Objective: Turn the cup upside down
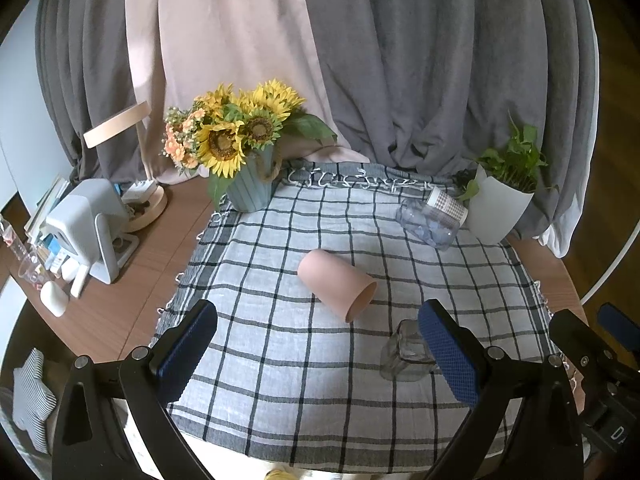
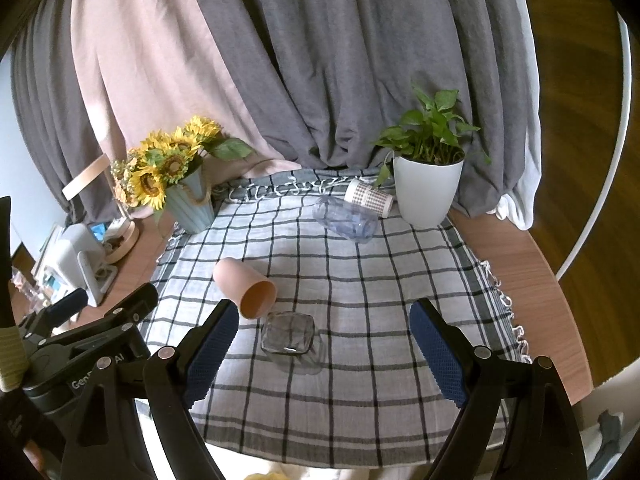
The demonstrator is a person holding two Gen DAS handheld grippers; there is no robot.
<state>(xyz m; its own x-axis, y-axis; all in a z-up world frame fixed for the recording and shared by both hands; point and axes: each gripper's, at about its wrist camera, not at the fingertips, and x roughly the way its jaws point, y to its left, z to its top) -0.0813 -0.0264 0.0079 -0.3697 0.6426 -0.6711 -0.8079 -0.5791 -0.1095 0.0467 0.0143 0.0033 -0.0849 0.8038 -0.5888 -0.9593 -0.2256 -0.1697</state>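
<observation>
A pink cup [image 1: 337, 288] lies on its side on the checked cloth [image 1: 280, 380], its mouth toward the near right; it also shows in the right wrist view [image 2: 245, 288]. A clear square glass [image 2: 290, 340] stands upright just in front of it, and shows in the left wrist view [image 1: 404, 354] partly behind the right finger. My left gripper [image 1: 318, 354] is open and empty, held back from the cup. My right gripper [image 2: 324, 354] is open and empty, with the glass between and ahead of its fingers.
A clear plastic bottle [image 2: 347, 220] with a checked cap lies at the cloth's far side. A white potted plant [image 2: 426, 188] stands far right and a blue vase of sunflowers [image 2: 188, 200] far left. A lamp and desk clutter [image 1: 88, 236] sit on the wooden table [image 2: 532, 280] at left.
</observation>
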